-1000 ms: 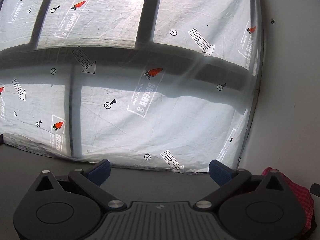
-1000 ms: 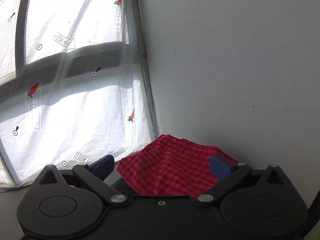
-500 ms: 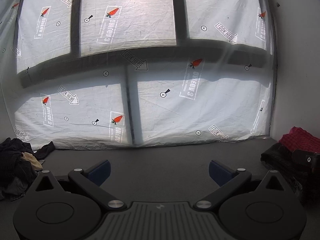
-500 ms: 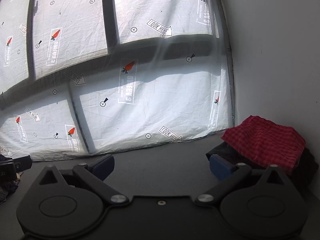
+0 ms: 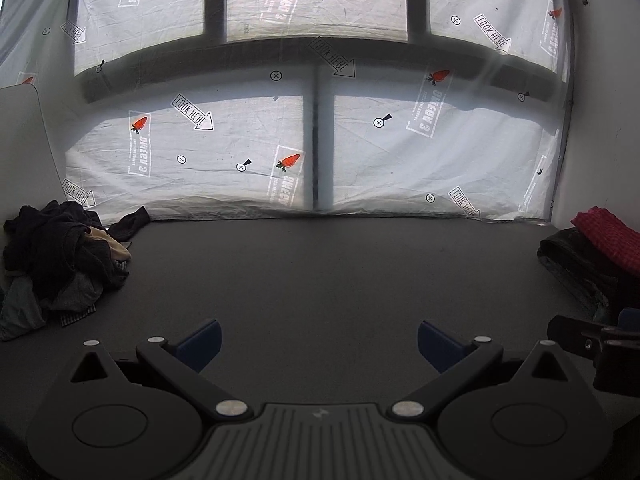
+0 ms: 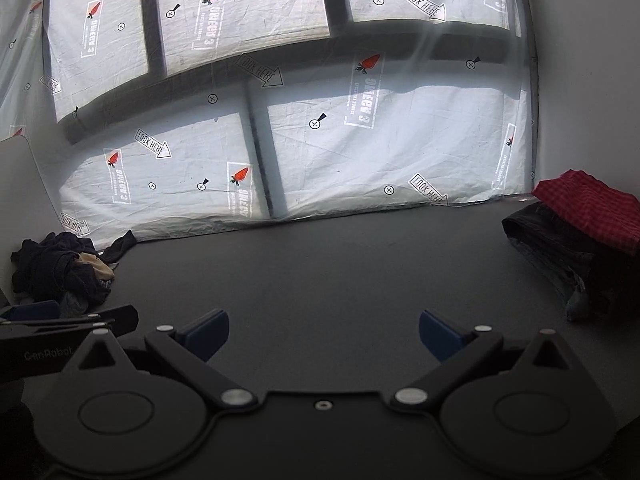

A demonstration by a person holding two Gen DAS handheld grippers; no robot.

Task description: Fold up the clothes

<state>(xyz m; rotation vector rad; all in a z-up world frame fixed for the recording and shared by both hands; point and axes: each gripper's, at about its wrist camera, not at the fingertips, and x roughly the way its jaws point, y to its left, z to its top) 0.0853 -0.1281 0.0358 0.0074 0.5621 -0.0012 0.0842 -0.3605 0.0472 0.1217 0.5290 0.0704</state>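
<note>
A heap of dark unfolded clothes (image 5: 60,256) (image 6: 64,268) lies at the far left of the dark table (image 5: 328,272). At the far right sits a stack of folded garments (image 5: 580,268) (image 6: 560,248), topped by a red checked piece (image 5: 608,236) (image 6: 588,204). My left gripper (image 5: 318,340) hovers open over the table's near middle, nothing between its blue pads. My right gripper (image 6: 323,334) is likewise open and empty, side by side with the left one. The folded stack lies ahead and to the right of both grippers.
A white printed plastic sheet (image 5: 320,120) covers the window behind the table. A white wall (image 6: 592,60) closes the right side, and a pale panel (image 5: 20,152) stands at the left behind the heap. Bare table surface (image 6: 320,260) spreads between the heap and the stack.
Both grippers have drawn back and swung left from the folded stack, where the red checked piece was right at the right gripper. The whole table now shows, and the dark heap has come into view.
</note>
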